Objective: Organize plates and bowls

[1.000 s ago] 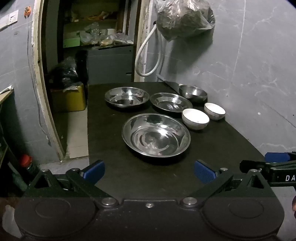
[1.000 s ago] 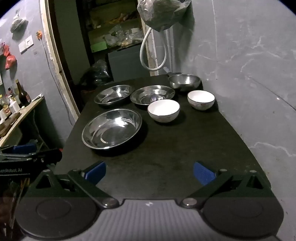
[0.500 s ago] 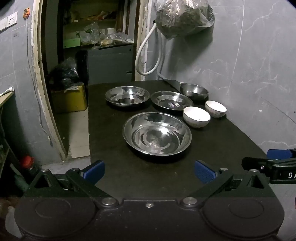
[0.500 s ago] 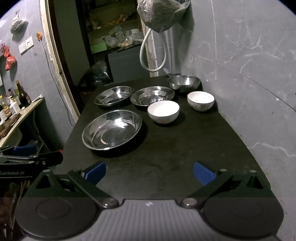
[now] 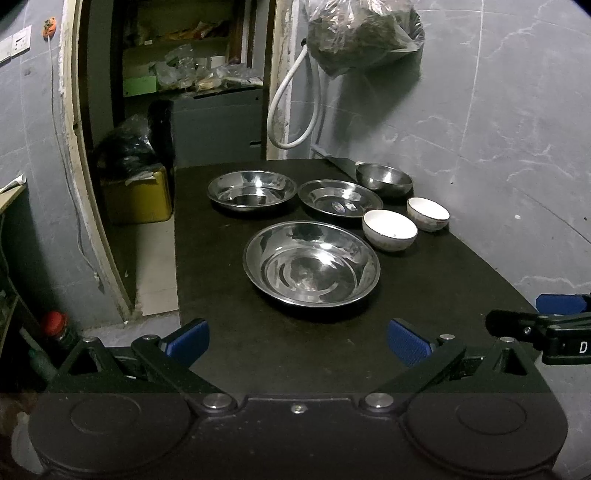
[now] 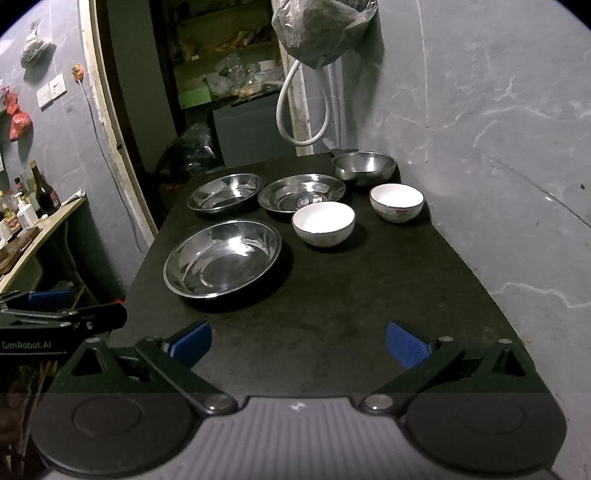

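On the black table [image 5: 303, 343] stand a large steel plate [image 5: 311, 263] nearest me, two smaller steel plates behind it [image 5: 252, 189] [image 5: 340, 198], a steel bowl [image 5: 384, 178] at the back right, and two white ceramic bowls [image 5: 389, 229] [image 5: 428, 213]. The right wrist view shows the same: large plate [image 6: 222, 258], white bowls [image 6: 323, 223] [image 6: 396, 202], steel bowl [image 6: 364, 167]. My left gripper [image 5: 297, 341] is open and empty over the table's near edge. My right gripper [image 6: 298, 343] is open and empty, beside it to the right.
A grey marbled wall [image 5: 498, 147] runs along the table's right side. A plastic bag [image 5: 362, 33] and a white hose [image 5: 291, 107] hang above the back edge. A doorway with shelves [image 5: 192, 74] and a yellow box [image 5: 138, 197] lie to the left.
Both grippers have drifted slightly; the dishes sit a little lower and closer in the views. Nothing on the table has moved.
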Action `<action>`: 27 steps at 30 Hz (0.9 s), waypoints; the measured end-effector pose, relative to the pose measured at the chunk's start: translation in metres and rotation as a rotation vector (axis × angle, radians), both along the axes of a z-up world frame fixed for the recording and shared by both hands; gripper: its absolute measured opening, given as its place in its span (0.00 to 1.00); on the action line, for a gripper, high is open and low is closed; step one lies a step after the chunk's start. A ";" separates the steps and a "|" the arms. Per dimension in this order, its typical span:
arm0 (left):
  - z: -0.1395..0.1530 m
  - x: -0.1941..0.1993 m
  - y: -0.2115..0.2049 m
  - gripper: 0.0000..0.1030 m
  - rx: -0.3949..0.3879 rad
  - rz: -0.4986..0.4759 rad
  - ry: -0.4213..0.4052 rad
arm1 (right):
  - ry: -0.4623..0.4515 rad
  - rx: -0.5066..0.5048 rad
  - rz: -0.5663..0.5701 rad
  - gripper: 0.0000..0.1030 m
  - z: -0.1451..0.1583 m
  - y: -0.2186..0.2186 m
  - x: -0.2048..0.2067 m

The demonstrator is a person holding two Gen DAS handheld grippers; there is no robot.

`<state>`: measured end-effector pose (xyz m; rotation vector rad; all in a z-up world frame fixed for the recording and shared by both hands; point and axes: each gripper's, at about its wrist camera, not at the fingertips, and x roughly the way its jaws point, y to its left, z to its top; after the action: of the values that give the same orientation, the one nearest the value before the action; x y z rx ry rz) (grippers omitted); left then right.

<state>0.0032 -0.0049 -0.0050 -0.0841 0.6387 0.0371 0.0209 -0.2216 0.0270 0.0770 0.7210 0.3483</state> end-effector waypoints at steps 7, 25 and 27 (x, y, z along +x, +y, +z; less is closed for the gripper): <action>0.001 0.000 0.000 0.99 0.001 0.000 -0.001 | -0.003 0.000 -0.003 1.00 0.001 -0.002 -0.003; 0.001 -0.001 -0.001 0.99 0.007 -0.005 0.001 | -0.003 0.007 -0.007 1.00 0.001 -0.007 -0.003; 0.001 0.000 -0.001 0.99 0.007 -0.004 0.001 | -0.001 0.009 -0.008 1.00 0.001 -0.009 -0.004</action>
<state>0.0028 -0.0060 -0.0043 -0.0759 0.6401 0.0352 0.0172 -0.2302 0.0275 0.0885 0.7175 0.3440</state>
